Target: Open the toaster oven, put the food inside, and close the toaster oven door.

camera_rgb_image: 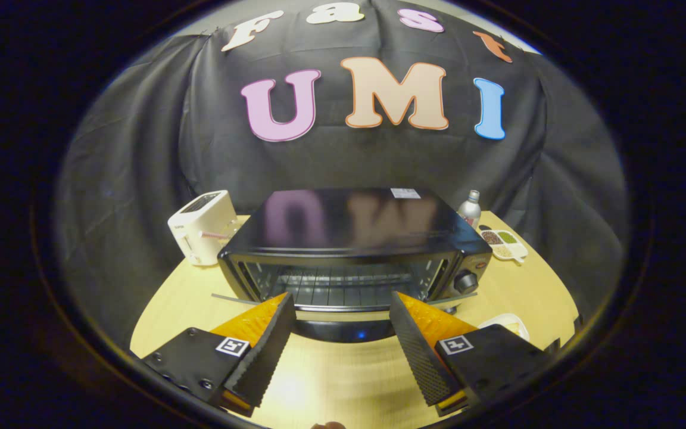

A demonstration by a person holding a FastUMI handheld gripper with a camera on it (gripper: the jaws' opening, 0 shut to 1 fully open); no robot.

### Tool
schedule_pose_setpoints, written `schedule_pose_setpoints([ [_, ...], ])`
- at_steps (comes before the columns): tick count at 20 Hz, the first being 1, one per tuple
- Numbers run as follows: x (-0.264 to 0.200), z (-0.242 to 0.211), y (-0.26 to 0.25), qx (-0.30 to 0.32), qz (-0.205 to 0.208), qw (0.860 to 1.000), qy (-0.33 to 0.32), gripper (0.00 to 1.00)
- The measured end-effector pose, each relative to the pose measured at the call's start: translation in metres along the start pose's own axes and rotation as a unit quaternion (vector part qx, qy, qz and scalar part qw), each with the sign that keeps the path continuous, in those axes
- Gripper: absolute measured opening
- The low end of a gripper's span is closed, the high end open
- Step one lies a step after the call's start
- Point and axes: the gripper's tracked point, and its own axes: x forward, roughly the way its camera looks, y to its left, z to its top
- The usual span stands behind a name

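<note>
A handheld two-finger gripper (341,325) with wedge-shaped fingers (262,351), their inner faces covered in a fine ribbed texture. Each finger is mounted on a flat black block bearing a small square black-and-white marker on top. Round screw heads dot the left block's outer corner; what may be similar fasteners on the right block are too dim to confirm.
</note>
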Motion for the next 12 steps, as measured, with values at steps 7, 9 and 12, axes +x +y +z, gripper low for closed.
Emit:
schedule_pose_setpoints([
  [7,-0.019,-0.035,-0.004,-0.009,0.001,0.999,0.031,0.99],
  [9,-0.024,-0.048,-0.005,-0.014,0.001,0.999,0.044,0.99],
  [12,-0.031,-0.068,-0.006,-0.02,0.002,0.998,0.066,0.98],
])
